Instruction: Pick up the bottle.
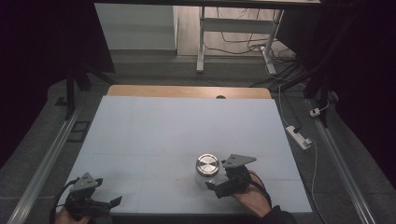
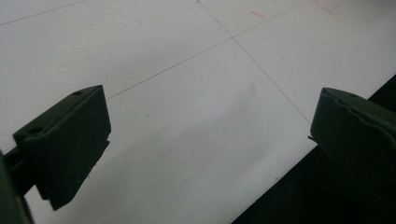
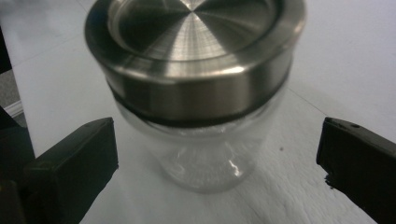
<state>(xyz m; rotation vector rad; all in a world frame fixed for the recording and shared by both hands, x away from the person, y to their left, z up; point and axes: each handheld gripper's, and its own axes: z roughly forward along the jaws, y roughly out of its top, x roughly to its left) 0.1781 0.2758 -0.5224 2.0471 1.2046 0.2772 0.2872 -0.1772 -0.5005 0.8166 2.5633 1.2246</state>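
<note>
The left gripper (image 2: 205,140), fingers spread, hangs over the white table (image 2: 187,70) edge.

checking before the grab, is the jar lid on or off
On. The metal lid sits squarely atop the upright glass jar, between the right gripper's open jaws.

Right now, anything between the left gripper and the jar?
Nothing: high view shows bare white table between left gripper and jar.
</note>
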